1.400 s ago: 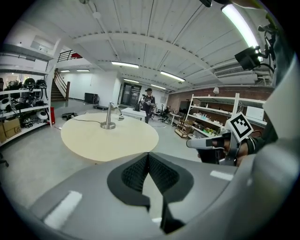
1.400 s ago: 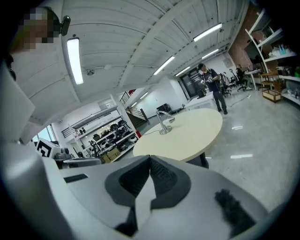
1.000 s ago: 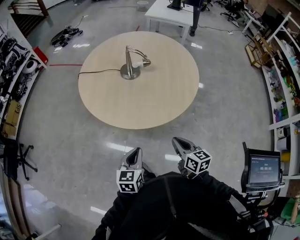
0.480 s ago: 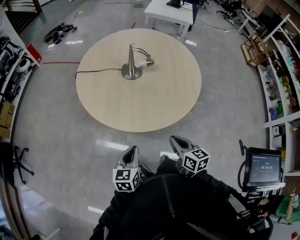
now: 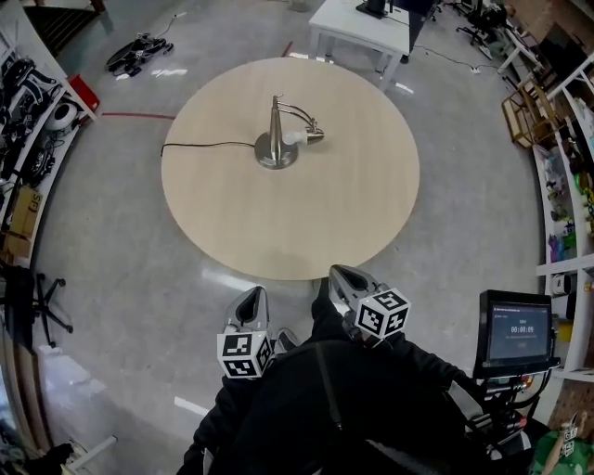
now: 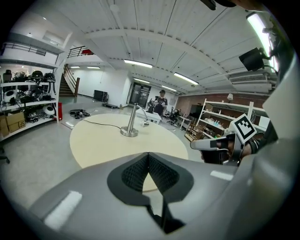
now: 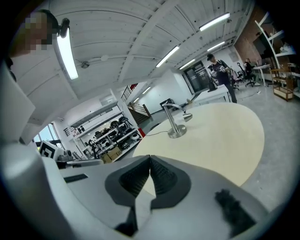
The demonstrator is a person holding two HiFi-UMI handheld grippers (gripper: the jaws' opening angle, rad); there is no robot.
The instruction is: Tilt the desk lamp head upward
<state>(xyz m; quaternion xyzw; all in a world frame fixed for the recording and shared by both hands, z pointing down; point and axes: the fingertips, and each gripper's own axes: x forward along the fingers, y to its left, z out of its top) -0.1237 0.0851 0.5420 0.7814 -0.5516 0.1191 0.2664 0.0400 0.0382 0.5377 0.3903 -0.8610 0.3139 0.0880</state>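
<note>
**Both tongs closed and empty, lamp across the table**

We stood on a polished grey workshop floor facing a round, pale wooden table, with storage shelves along the left wall and a white desk beyond the table's far edge. A small monitor on a stand stood at our right.

The desk lamp stood on its round metal base in the far half of the table, left of centre and well in from the edge. Its head reached out toward the right from the upright post. From so far off we could not judge its tilt with confidence, though it seemed to hang roughly level or slightly downward. A black cable ran from the base to the table's left edge.

We held both grippers close to the body, short of the table's near edge and well apart from the lamp. The left gripper had its jaws pressed together with nothing between them. The right gripper was likewise closed tight and empty, its tips just at the near rim.
</note>
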